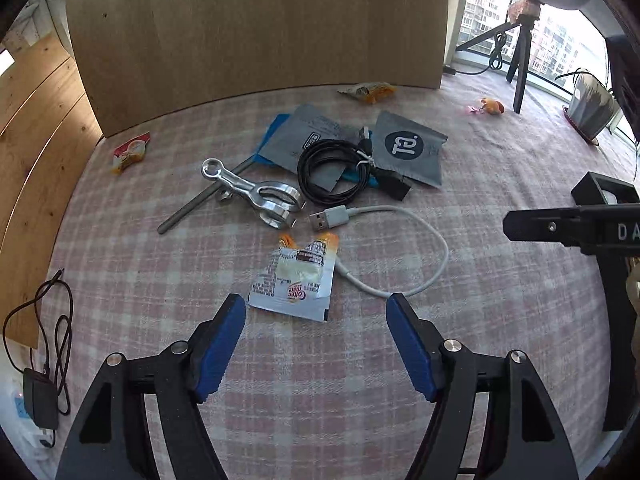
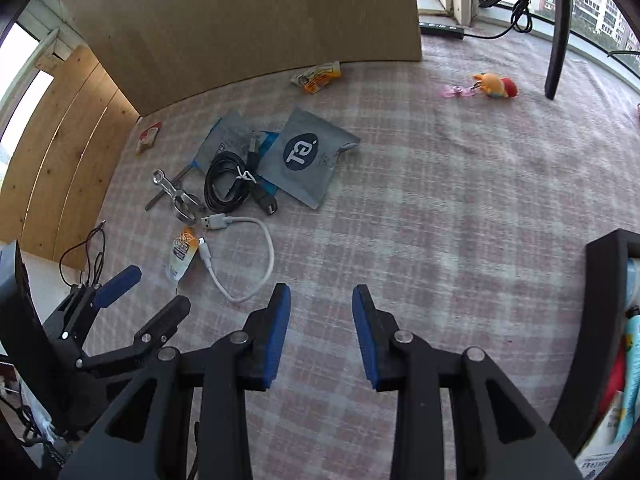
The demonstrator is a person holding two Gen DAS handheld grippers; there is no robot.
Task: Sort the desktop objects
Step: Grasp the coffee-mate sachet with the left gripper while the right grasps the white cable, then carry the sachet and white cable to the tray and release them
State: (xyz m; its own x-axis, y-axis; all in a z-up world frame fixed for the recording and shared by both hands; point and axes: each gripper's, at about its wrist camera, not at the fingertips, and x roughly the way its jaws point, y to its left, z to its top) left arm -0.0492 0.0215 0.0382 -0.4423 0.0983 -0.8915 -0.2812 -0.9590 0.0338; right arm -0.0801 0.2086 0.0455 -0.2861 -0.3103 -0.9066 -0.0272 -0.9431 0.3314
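The pink-and-white checked tablecloth (image 2: 460, 208) is bare across its whole right half, from the right gripper (image 2: 321, 294) out to the far window sill. It ends on the far side against an upright brown board (image 1: 256, 24) and on the left against pale wooden planks (image 1: 36, 128). At the near right stands a black open-topped box (image 2: 600, 320), cut off by the frame, so its contents are hard to make out.

The clutter sits left of centre. A torn white coffee-creamer sachet (image 1: 294, 280) lies just beyond the left gripper (image 1: 316, 302), whose blue-padded jaws stand wide with nothing between them. A short white USB cable (image 1: 400, 248) loops to the right of the sachet, one end tucked under it. Farther off lie a silver metal clamp-like tool (image 1: 256, 194) across a grey rod (image 1: 200, 200), a coiled black cable (image 1: 334, 172), and two grey foil pouches (image 1: 412, 148) over a blue sheet, partly covered. Small orange snack packets (image 1: 368, 91) rest at the board's foot, and an orange toy keyring (image 2: 494, 86) lies alone far right.

The right gripper's jaws stand partly apart, empty, over bare cloth.
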